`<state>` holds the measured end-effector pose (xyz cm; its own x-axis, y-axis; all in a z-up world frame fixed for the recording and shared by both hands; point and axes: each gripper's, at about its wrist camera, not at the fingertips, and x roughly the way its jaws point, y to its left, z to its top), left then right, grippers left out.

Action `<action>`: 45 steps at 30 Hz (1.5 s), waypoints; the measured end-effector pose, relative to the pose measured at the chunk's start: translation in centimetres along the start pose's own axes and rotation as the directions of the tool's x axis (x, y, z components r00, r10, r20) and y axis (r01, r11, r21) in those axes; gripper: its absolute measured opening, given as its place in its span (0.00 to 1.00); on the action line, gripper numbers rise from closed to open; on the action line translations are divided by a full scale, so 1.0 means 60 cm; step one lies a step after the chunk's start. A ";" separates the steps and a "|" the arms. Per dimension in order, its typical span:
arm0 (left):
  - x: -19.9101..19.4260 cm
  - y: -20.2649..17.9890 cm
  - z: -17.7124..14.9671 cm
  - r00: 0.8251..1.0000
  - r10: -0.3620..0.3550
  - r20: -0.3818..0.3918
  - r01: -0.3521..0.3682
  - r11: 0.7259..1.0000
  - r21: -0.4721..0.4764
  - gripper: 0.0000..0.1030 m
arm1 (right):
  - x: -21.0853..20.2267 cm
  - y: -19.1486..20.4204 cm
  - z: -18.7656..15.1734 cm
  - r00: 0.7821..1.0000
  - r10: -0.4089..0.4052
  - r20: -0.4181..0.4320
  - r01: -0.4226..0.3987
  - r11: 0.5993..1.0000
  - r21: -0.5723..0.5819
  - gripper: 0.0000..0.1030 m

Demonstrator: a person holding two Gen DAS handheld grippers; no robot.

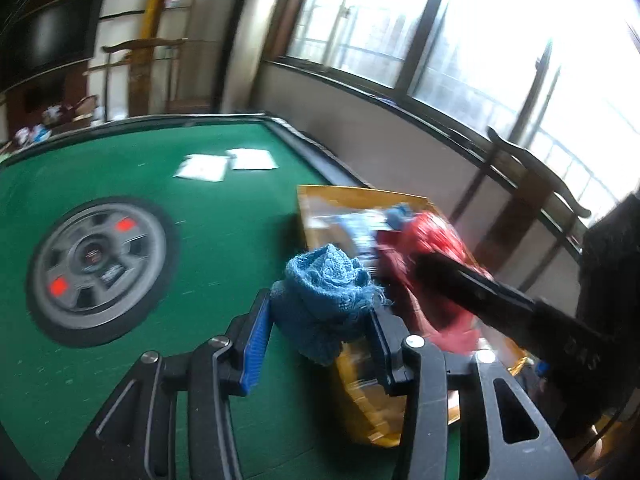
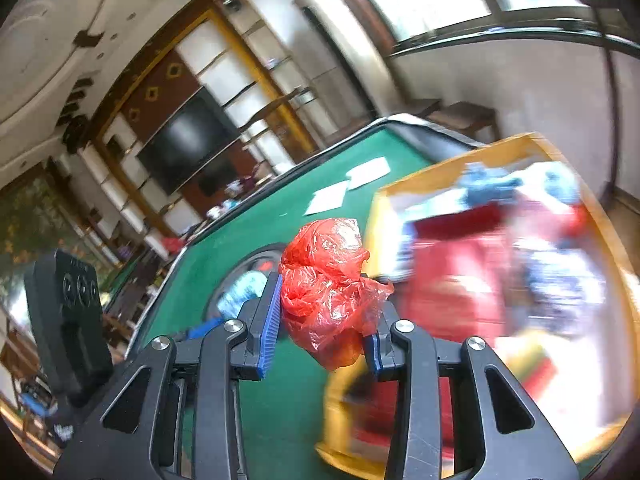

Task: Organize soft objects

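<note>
My left gripper is shut on a bunched blue knitted cloth, held above the green table beside the yellow box. In the left wrist view the right gripper's black body reaches over the box with red material at its tip. My right gripper is shut on a crumpled red plastic bag, raised just left of the yellow box. The box holds blurred red and blue soft items. The left gripper's body and its blue cloth show at the left.
The green felt table has a round wheel-like centre panel and two white papers near its far edge. Wooden chairs stand by the window wall on the right. A dark screen and shelving fill the far wall.
</note>
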<state>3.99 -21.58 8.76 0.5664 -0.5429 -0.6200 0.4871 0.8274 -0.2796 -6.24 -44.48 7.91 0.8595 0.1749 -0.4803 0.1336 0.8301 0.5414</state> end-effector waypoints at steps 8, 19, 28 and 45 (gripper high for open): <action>0.060 -0.093 0.016 0.997 -0.064 -0.042 0.066 0.997 0.048 0.44 | -0.068 -0.109 -0.010 0.987 -0.160 0.000 0.160 0.986 0.054 0.34; 0.130 -0.092 -0.012 0.989 -0.033 -0.143 0.039 0.999 0.036 0.44 | -0.051 -0.137 -0.033 0.956 -0.285 -0.074 0.286 0.958 0.001 0.34; 0.131 -0.125 -0.037 0.993 0.051 -0.110 -0.033 0.987 0.157 0.48 | -0.044 -0.127 -0.027 0.941 -0.331 -0.075 0.327 0.943 -0.060 0.38; 0.056 -0.149 -0.074 0.994 0.101 -0.033 -0.089 0.961 0.262 0.56 | -0.124 -0.064 -0.040 0.931 -0.356 0.078 0.362 0.930 -0.073 0.62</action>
<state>-1.39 -30.14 5.91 0.5902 -0.4515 -0.6692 0.5920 0.8057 -0.0215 -14.33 -47.72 7.76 0.7913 -0.1740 -0.5862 0.3989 0.8735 0.2792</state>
